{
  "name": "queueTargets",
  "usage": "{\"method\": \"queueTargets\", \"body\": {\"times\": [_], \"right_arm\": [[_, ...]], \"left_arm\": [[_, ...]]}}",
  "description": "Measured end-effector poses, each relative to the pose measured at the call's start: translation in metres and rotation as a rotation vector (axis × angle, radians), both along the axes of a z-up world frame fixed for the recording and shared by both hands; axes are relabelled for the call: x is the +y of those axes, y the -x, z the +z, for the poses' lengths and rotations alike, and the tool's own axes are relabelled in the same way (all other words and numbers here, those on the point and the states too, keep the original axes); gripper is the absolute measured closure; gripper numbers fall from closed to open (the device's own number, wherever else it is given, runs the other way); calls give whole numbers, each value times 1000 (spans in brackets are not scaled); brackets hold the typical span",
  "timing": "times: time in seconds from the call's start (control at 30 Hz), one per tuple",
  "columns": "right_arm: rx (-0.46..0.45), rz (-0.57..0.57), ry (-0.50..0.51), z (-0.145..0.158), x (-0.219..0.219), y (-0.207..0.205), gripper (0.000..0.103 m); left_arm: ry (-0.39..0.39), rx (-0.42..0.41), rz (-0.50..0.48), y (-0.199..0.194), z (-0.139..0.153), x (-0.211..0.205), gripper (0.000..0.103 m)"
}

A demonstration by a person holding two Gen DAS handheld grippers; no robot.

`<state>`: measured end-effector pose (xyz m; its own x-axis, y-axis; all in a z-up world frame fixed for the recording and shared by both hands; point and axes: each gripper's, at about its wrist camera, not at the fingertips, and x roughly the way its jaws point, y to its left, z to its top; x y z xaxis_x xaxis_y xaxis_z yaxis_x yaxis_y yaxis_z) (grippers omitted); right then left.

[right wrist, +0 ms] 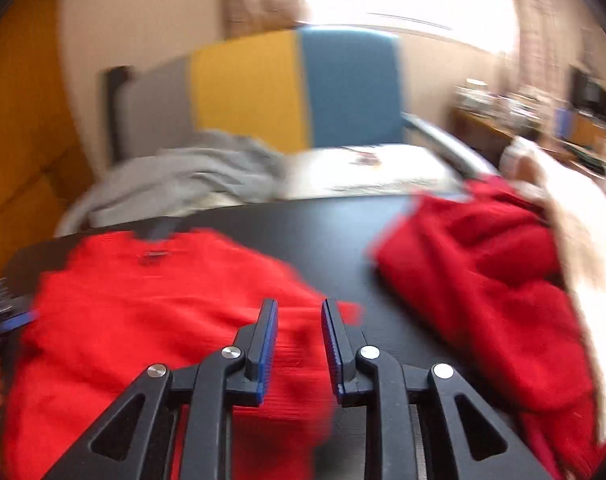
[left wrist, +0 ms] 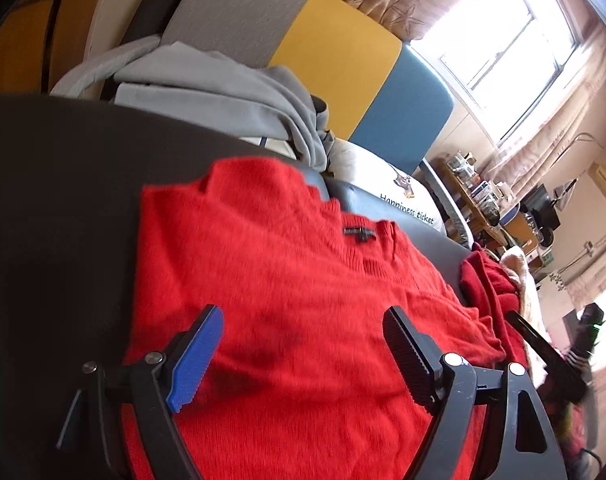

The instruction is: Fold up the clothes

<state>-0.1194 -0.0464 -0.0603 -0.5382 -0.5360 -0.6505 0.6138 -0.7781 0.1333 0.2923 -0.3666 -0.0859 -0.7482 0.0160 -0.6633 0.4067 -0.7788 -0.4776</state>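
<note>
The left gripper [left wrist: 303, 354] hangs with its jaws spread wide above the red sweater [left wrist: 287, 292], pinching nothing, apparently ready to take a fresh hold. The right gripper [right wrist: 299, 344] shows a narrow gap between its jaws and no cloth pressed between the pads. The red sweater [right wrist: 151, 312] lies flat on the black table [right wrist: 327, 232], collar away from both grippers, presumably spread for folding. A darker red garment [right wrist: 483, 272] sits bunched apart at the right, evidently awaiting its turn.

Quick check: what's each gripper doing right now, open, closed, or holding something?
Left gripper: open wide above the red sweater, holding nothing.
Right gripper: slightly open, nothing gripped; the red sweater lies behind the gap.
</note>
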Motion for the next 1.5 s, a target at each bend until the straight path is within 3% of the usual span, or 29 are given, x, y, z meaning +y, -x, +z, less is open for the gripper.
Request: {"method": "queueTargets", "body": {"times": [0.1, 0.2, 0.27, 0.37, 0.43, 0.57, 0.67, 0.77, 0.9, 1.07, 1.27, 1.5], "right_arm": [[-42, 146, -44, -15, -41, -18, 80], [-55, 152, -157, -44, -62, -20, 80], [-95, 121, -117, -63, -55, -11, 81], [-118, 120, -36, -65, -42, -8, 82], [-108, 125, -45, -65, -41, -11, 82], [-115, 131, -44, -65, -38, -10, 80], [-130, 177, -30, -53, -46, 1, 80], [-126, 245, 4, -35, -66, 20, 80], [-145, 310, 12, -22, -97, 60, 79], [-224, 385, -106, -36, -143, 111, 77], [-222, 490, -261, -57, -179, 130, 72], [-248, 583, -250, -64, -183, 139, 61]], "left_arm": [[71, -40, 20, 11, -3, -5, 21], [55, -96, 66, 2, -24, -19, 21], [93, -96, 76, -12, -34, -19, 22], [182, -114, 45, -24, -39, -4, 22], [176, -113, 48, -29, -39, -2, 22], [73, -94, 77, -31, -28, -17, 22], [121, -58, 71, -24, -3, -26, 20], [192, -36, 19, -2, 16, -32, 15], [274, -71, -105, 51, 23, -34, 14], [355, -175, -245, 120, 8, -39, 14], [324, -202, -335, 167, -11, -57, 14], [288, -260, -423, 207, -30, -57, 14]]}}
